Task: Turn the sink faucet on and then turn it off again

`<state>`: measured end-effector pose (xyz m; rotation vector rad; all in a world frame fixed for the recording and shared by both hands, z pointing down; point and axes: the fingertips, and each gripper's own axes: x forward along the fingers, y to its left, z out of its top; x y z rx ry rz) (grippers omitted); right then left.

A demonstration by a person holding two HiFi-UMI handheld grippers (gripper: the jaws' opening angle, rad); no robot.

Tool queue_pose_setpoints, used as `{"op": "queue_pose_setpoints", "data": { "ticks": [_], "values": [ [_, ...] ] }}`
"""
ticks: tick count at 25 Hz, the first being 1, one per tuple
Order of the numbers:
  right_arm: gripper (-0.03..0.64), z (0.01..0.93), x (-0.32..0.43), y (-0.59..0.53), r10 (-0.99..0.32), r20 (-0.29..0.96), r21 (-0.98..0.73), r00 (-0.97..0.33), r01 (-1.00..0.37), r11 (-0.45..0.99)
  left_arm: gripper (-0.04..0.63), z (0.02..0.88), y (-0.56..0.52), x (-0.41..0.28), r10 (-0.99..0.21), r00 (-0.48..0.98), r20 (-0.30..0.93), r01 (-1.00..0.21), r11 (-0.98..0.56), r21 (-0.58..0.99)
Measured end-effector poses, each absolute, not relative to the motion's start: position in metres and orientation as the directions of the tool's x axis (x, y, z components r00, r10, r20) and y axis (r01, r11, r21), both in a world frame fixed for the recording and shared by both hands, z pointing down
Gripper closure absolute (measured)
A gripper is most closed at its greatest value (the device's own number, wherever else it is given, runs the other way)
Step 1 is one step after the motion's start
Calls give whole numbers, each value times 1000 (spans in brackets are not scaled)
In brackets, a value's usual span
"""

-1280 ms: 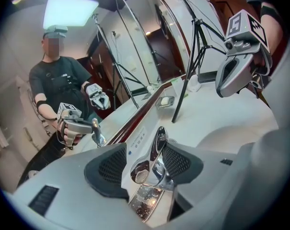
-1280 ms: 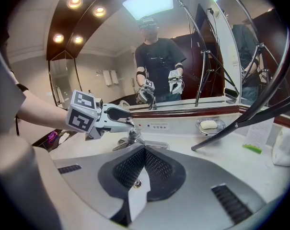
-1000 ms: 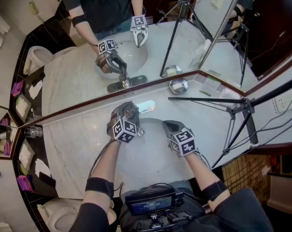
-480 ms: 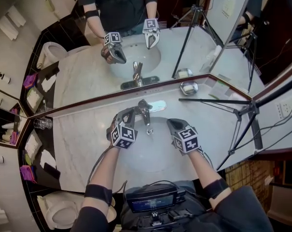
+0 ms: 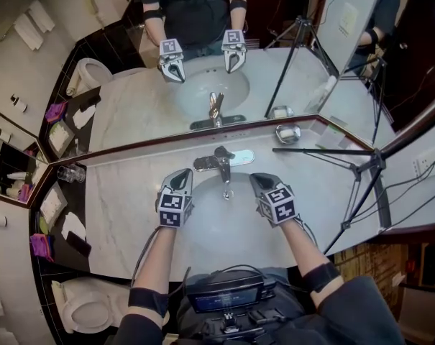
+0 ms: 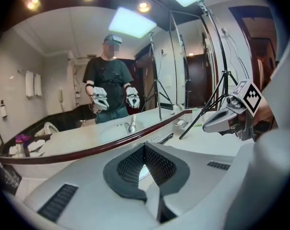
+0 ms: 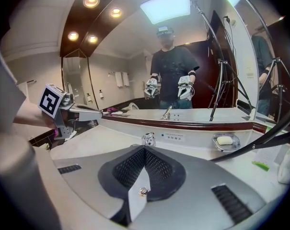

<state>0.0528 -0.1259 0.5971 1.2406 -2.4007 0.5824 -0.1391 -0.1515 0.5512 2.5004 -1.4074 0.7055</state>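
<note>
- The left gripper (image 5: 181, 177), left of centre, hung over the sink's (image 5: 206, 210) left edge, clear of the faucet. Its jaws had just been closing and met on nothing, probably because its work on the handle was done.
- The faucet (image 5: 220, 162) stood at frame centre behind the basin, between the grippers and touched by neither. No stream could be made out.
- The right gripper (image 5: 258, 183), right of centre, was closed and empty, seemingly idle.
- A second earlier the left gripper had been at the faucet with its jaws wide. It had since drawn back toward the lower left.
</note>
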Motion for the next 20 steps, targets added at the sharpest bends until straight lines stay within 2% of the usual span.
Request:
{"op": "queue_pose_setpoints", "data": {
  "ticks": [11, 20],
  "values": [
    [598, 585, 49, -118, -669, 502, -111, -549, -808, 579, 595, 560, -101, -186, -791, 365, 491, -919, -390, 55],
    [598, 595, 57, -113, -667, 522, -89, -531, -812, 576, 595, 561, -88, -191, -807, 346, 478, -930, -362, 62]
  ]
}}
